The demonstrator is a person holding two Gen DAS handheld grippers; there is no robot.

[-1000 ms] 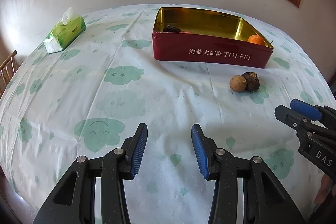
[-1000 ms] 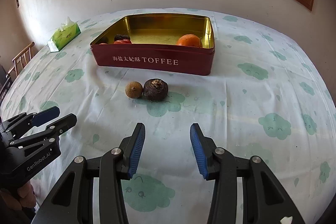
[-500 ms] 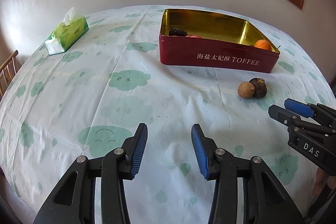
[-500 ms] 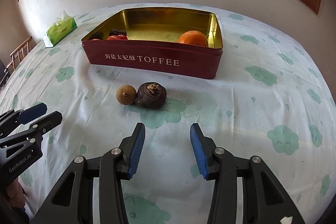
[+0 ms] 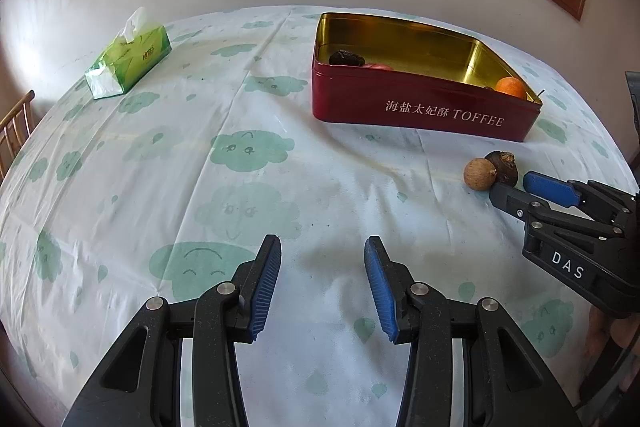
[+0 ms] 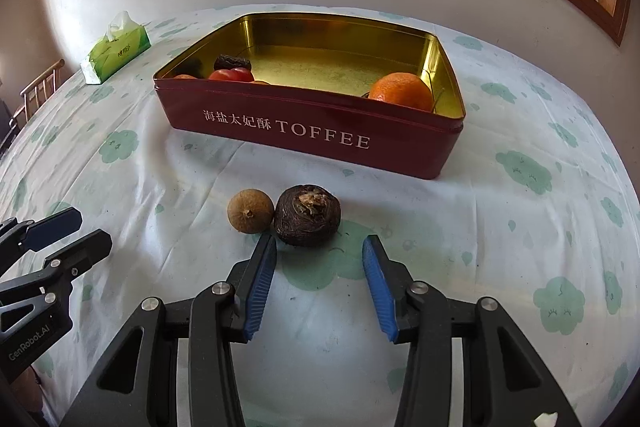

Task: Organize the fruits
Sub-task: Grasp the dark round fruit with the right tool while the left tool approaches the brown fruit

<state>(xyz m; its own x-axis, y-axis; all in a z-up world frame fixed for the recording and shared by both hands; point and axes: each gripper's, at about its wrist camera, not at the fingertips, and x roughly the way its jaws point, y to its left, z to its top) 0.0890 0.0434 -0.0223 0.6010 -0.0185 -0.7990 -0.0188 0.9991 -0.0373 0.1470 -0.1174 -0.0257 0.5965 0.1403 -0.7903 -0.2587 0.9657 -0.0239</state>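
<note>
Two fruits loose on the tablecloth (image 6: 500, 227), touching each other: one small tan round fruit (image 6: 251, 211) and one dark wrinkled fruit (image 6: 307, 221), both just in front of the red TOFFEE tin (image 6: 320, 135). One tin. Inside it: one orange (image 6: 401, 92) at the right end; at the left end one dark shrivelled piece (image 6: 232, 62) and one red fruit (image 6: 231, 75), plus orange-ish bits mostly hidden by the tin wall, count unclear. One green tissue pack (image 6: 116, 53) far left. Right gripper (image 6: 318, 247) has jaws apart, empty, tips just short of the dark fruit. Left gripper (image 5: 320, 247) also spread wide, empty, over bare cloth. Chair at left edge cut off.
</note>
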